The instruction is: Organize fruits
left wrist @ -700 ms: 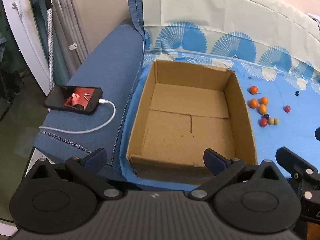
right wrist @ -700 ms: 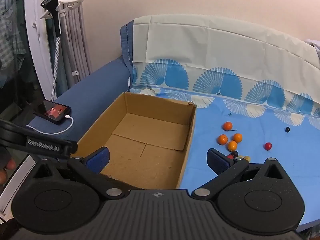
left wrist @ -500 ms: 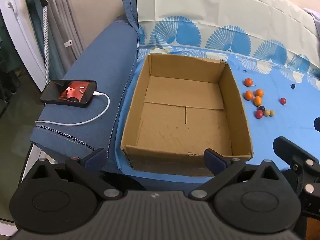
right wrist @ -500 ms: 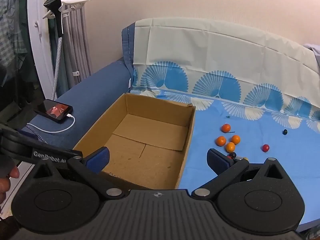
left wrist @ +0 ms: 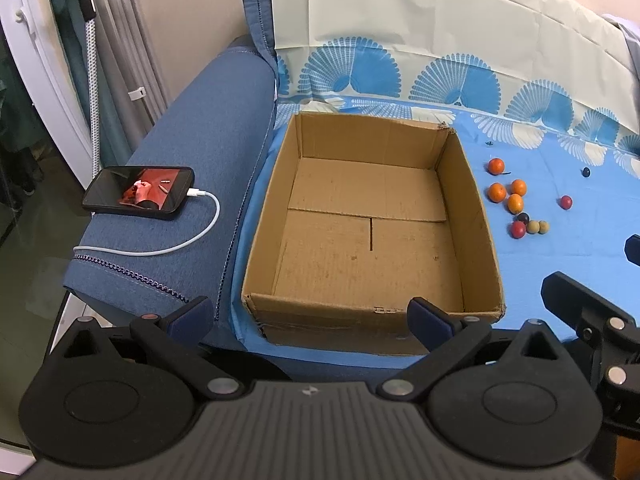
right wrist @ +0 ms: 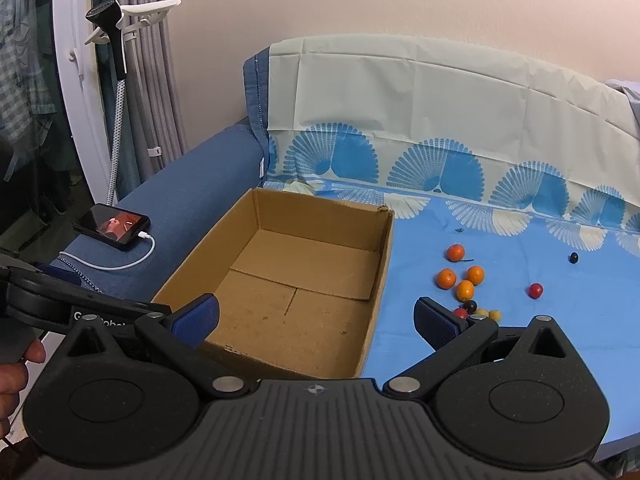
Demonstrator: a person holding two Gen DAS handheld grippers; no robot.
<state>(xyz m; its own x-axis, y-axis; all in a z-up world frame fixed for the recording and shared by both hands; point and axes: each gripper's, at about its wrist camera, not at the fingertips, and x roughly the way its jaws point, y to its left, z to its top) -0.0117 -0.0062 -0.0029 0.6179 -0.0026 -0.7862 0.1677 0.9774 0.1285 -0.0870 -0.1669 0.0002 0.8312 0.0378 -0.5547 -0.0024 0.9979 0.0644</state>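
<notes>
Two tools, left (left wrist: 308,316) and right (right wrist: 316,316), both spread wide with nothing between the pads, poised over the near rim of the empty cardboard box (left wrist: 372,236). Beyond, to the box's right on the blue sheet (right wrist: 500,344): small fruits (right wrist: 466,290), orange, red, dark and yellowish; probably light, firm, prone to rolling, best pinched gently across the middle. From the right wrist, part of the cluster hidden behind a fingertip (right wrist: 436,322), plus a hand (right wrist: 16,364) at the frame edge; from the left wrist, whole cluster clear.
</notes>
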